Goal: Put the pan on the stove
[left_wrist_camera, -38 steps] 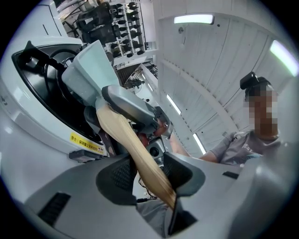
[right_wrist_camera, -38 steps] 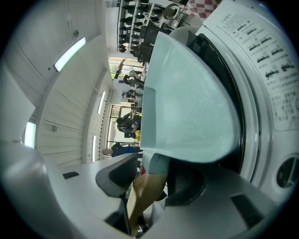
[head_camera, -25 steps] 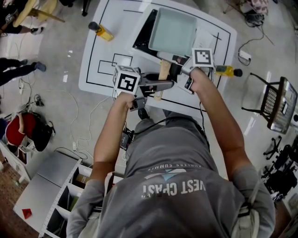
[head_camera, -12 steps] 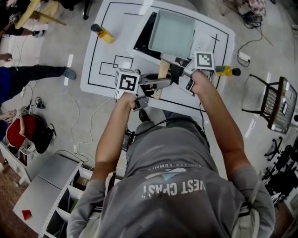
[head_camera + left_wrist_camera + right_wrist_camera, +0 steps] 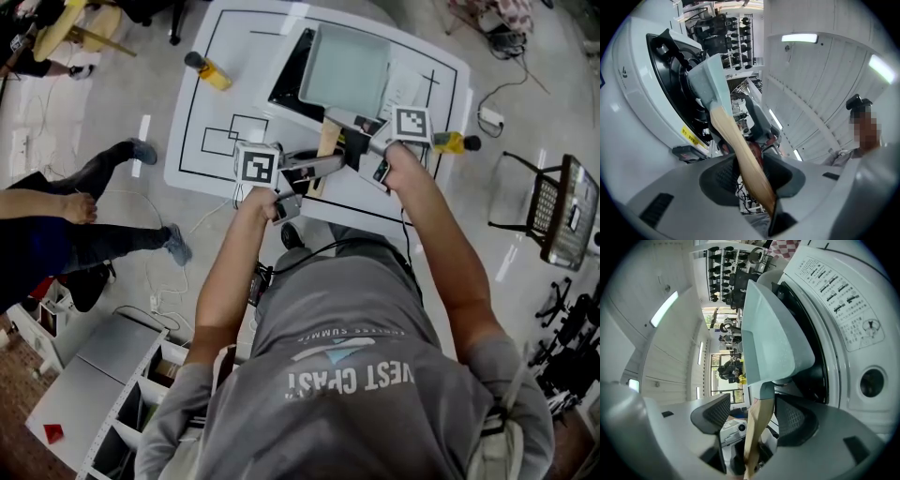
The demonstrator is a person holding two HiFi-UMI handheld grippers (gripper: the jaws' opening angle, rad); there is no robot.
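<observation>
Pan (image 5: 345, 67) over the stove (image 5: 286, 84), far middle of the tabletop (image 5: 211, 122), and we can't tell whether its base sits flat on the black glass. In the head view its wooden handle (image 5: 327, 139) points toward the near edge, half buried under both tools. Both arms reach forward, left hand (image 5: 255, 199) and right hand (image 5: 398, 161) closing in from either side, tools about level. Left gripper (image 5: 752, 176): pads pinching the handle. Right gripper (image 5: 754, 416): jaws have just been opening, spread wide now, with the handle between them and a gap on one side. We see a square, pale green pan with straight walls, pale bare wood, dark dimpled pads and a white stove body. A yellow bottle (image 5: 206, 68) lies at the far left corner.
</observation>
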